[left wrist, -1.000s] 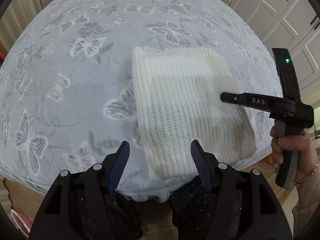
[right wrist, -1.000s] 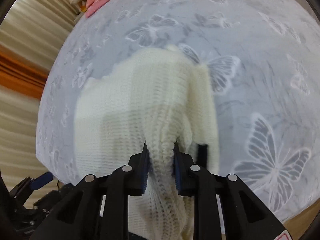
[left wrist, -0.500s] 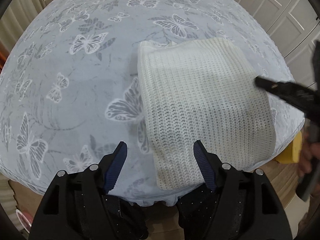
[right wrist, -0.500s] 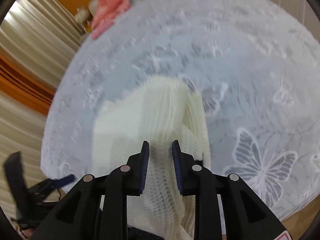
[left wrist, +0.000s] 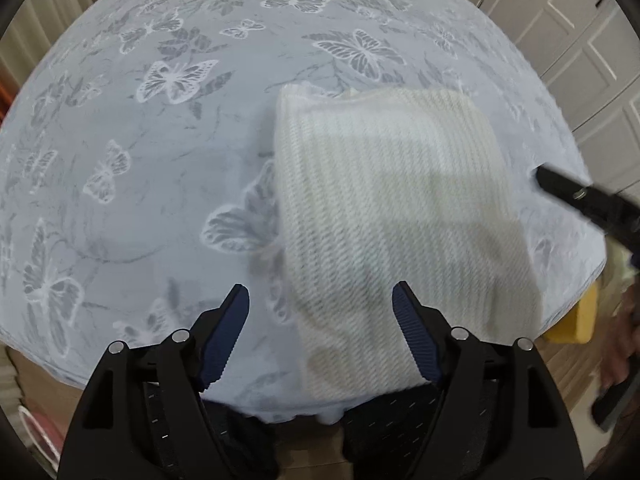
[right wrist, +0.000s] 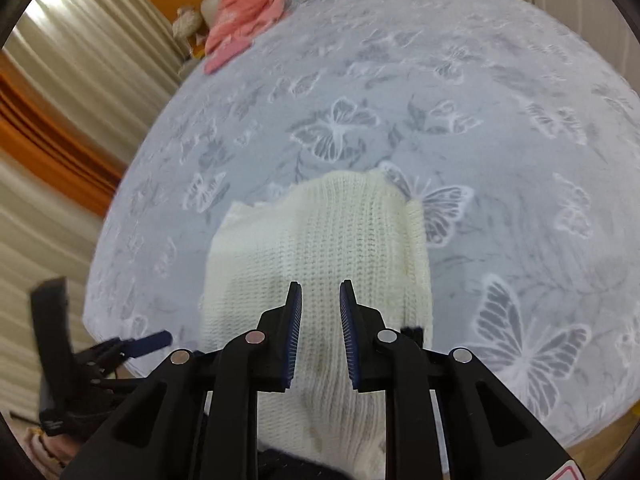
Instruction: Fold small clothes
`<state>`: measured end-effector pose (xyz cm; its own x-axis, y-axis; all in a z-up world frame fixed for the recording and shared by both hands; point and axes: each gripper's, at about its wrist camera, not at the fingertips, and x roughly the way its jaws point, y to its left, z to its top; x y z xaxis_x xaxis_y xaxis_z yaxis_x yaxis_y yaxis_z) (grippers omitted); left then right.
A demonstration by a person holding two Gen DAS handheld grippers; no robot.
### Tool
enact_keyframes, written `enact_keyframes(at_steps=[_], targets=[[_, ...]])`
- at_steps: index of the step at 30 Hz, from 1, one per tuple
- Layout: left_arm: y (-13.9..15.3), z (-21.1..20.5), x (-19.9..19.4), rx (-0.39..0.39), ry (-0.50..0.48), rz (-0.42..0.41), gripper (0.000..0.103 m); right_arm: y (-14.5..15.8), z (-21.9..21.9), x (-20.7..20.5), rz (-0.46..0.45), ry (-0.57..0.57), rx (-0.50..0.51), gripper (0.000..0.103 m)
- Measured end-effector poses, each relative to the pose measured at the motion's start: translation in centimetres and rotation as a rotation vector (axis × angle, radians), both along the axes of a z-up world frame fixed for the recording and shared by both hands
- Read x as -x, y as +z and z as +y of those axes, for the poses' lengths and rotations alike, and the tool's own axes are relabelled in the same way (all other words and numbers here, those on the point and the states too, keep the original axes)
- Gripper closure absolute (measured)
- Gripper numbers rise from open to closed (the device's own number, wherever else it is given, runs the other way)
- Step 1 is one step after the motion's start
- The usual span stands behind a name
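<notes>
A cream knit garment [left wrist: 392,216] lies folded into a rectangle on the grey butterfly-print bedspread [left wrist: 160,140], near its front edge. My left gripper [left wrist: 320,304] is open and empty, just in front of the garment's near left corner. In the right wrist view the same garment [right wrist: 328,240] lies flat ahead. My right gripper [right wrist: 320,296] hovers over its near end with the jaws slightly apart and holding nothing. The right gripper's tip [left wrist: 560,188] shows at the right of the left wrist view.
Pink clothes [right wrist: 248,12] lie at the far end of the bed. White cupboard doors [left wrist: 580,40] stand to the right, curtains [right wrist: 60,120] to the left. A yellow object [left wrist: 576,320] sits below the bed's right edge.
My right gripper let go of the cream garment's fold, opened slightly and drew back. The garment settled flat. The left gripper stayed open.
</notes>
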<state>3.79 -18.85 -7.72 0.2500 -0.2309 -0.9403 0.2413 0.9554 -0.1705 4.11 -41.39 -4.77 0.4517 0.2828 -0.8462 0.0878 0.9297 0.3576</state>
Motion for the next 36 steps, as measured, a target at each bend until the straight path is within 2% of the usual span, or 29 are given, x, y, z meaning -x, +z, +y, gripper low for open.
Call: enact_keyframes(at_steps=[1,3,4,5,7,10,12,15,16,18,19,21,22,23,24,26,28,29,30,31,32,33,35,36], targets=[[0.1,-0.6,-0.3,0.005,-0.003,-0.005,0.031,-1.2,0.1,-1.0,0.028,0.004,0.018,0.085],[0.0,-1.8,-0.8,0.007,-0.029,-0.027,0.028,-4.9,-0.4,-2.7,0.129,-0.008,0.056,0.094],[-0.5,-2.3,-1.1,-0.012,-0.040,-0.029,0.028,-6.4,-0.6,-3.3,0.148,-0.002,0.064,0.096],[-1.4,-3.0,-1.5,-0.070,-0.044,-0.017,0.028,-6.9,-1.0,-3.6,0.112,-0.005,0.032,0.097],[-2.9,-3.5,-2.2,-0.116,-0.042,0.015,0.028,-5.6,-1.6,-3.6,0.139,-0.036,-0.012,0.095],[-2.9,-3.4,-2.2,-0.095,-0.031,0.021,0.028,-2.7,-1.2,-2.0,0.082,-0.032,0.024,0.086],[-2.8,-3.5,-2.1,-0.108,-0.037,0.010,0.027,-1.2,-1.4,0.3,0.051,-0.049,0.051,0.081],[-2.7,-3.4,-1.9,-0.112,-0.033,0.007,0.026,-1.7,-2.3,2.3,0.050,-0.099,0.041,0.065],[-2.8,-3.4,-1.9,-0.108,-0.030,0.012,0.026,-2.1,-2.6,3.1,0.067,-0.118,0.041,0.057],[-2.7,-3.2,-1.9,-0.098,-0.015,0.023,0.026,-3.1,-2.8,3.0,0.088,-0.131,0.038,0.052],[-2.7,-3.2,-1.9,-0.096,-0.009,0.025,0.026,-3.7,-2.9,3.0,0.102,-0.137,0.025,0.046],[-2.6,-3.2,-1.9,-0.098,-0.006,0.027,0.025,-5.1,-2.9,2.9,0.140,-0.138,-0.023,0.045],[-2.6,-3.2,-1.9,-0.101,-0.007,0.025,0.025,-5.8,-2.7,2.7,0.145,-0.115,-0.048,0.057],[-2.5,-3.3,-1.7,-0.104,-0.008,0.024,0.025,-6.2,-2.3,2.6,0.149,-0.098,-0.059,0.077],[-2.5,-3.3,-1.7,-0.107,-0.011,0.022,0.025,-6.3,-2.1,2.5,0.157,-0.090,-0.051,0.077],[-2.3,-3.3,-1.7,-0.113,-0.018,0.019,0.024,-4.9,-2.3,2.8,0.118,-0.099,-0.035,0.085],[-2.1,-3.2,-1.6,-0.113,-0.023,0.012,0.022,-3.9,-3.0,3.4,0.087,-0.132,-0.028,0.089],[-2.0,-3.3,-1.5,-0.115,-0.025,0.008,0.021,-4.2,-3.7,3.7,0.089,-0.151,-0.025,0.093],[-2.1,-3.3,-1.5,-0.118,-0.030,0.006,0.021,-5.0,-4.0,3.7,0.106,-0.155,-0.020,0.093],[-2.3,-3.4,-1.5,-0.121,-0.036,0.009,0.021,-6.6,-4.3,3.6,0.147,-0.143,-0.033,0.087],[-2.5,-3.5,-1.5,-0.125,-0.037,0.013,0.021,-7.5,-4.5,3.5,0.173,-0.135,-0.051,0.073],[-2.7,-3.6,-1.5,-0.130,-0.037,0.018,0.021,-7.7,-4.7,3.5,0.182,-0.144,-0.063,0.068],[-2.5,-3.4,-1.5,-0.107,-0.033,0.024,0.020,-6.1,-5.3,3.9,0.136,-0.175,-0.081,0.055],[-2.1,-3.1,-1.6,-0.066,-0.025,0.030,0.018,-5.3,-5.5,4.1,0.108,-0.187,-0.085,0.049]])
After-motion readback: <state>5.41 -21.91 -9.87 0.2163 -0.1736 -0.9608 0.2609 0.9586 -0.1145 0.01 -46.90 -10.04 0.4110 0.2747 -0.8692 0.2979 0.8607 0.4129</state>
